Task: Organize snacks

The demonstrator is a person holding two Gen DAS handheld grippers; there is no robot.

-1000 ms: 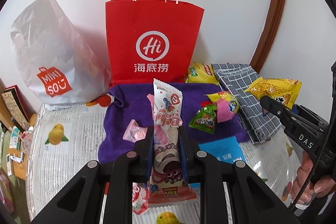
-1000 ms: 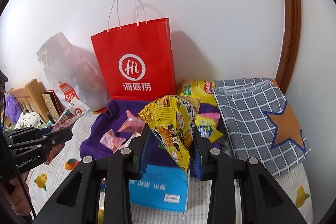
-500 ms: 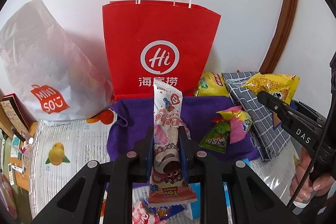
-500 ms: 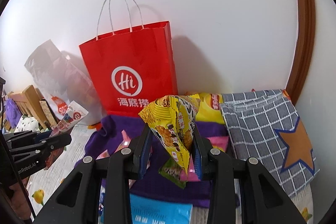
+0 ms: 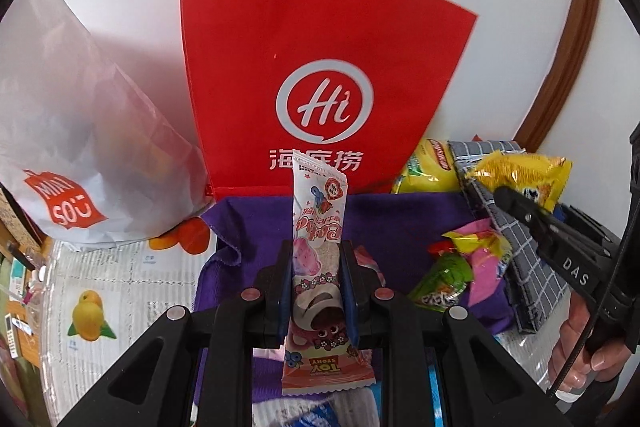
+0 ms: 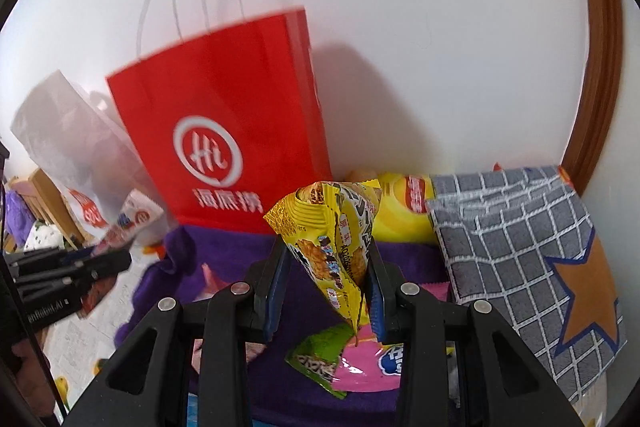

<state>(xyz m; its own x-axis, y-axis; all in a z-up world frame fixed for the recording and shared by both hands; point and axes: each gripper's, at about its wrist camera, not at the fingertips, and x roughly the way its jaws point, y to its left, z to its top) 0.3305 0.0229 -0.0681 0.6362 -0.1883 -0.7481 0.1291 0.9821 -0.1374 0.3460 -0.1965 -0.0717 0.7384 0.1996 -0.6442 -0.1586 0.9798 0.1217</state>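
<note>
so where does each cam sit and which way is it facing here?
Left wrist: on the left gripper, aimed forward and down at the red bag; it clamps a pink snack; right gripper and a hand show at right.
Right wrist: on the right gripper, facing the same bag, clamping a yellow snack; left gripper at left.
Shared: red bag, white bag, purple cloth, checked cushion.

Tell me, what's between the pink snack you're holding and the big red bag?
Only the purple cloth lies between the pink Toy Story snack and the red Hi bag; nothing else sits there, in the left wrist view.
</note>
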